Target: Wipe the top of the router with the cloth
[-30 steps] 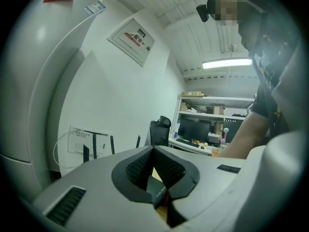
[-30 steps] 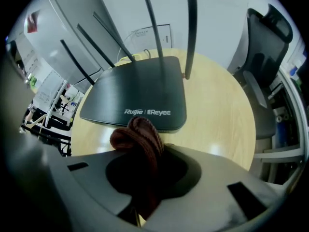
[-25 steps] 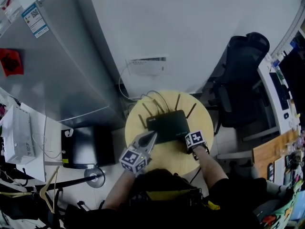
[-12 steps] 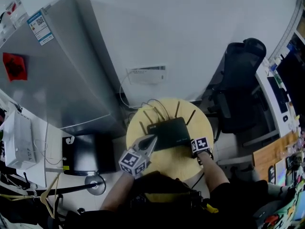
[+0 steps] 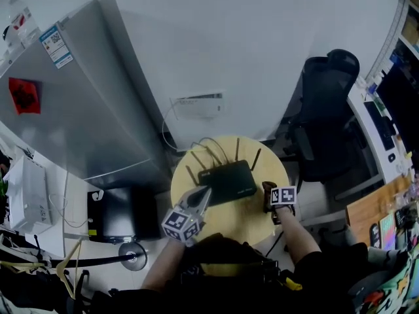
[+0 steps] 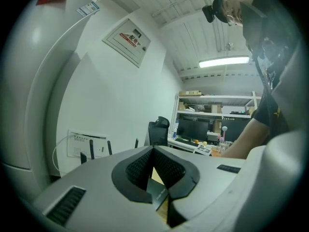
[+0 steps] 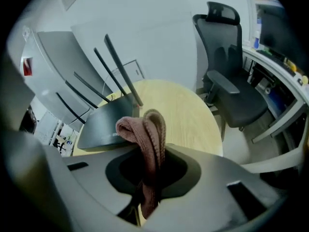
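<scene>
The right gripper (image 7: 147, 154) pinches the cloth (image 7: 144, 127) at the table's (image 5: 252, 226) right edge, beside the router (image 5: 228, 180). The left gripper (image 6: 154, 152) is pressed together.

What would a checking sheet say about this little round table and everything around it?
Surface: round yellow table, bare around the router.
Job's things: black router flat on the table, antennas up; brown cloth.
Clutter: nothing seen on the table.
Tools: left tool shut, empty, at the router's near left corner; right tool shut on the cloth, beside the router's right edge.
Cables: wires behind the router.
Surroundings: white wall panel, black chair, grey cabinet.
</scene>
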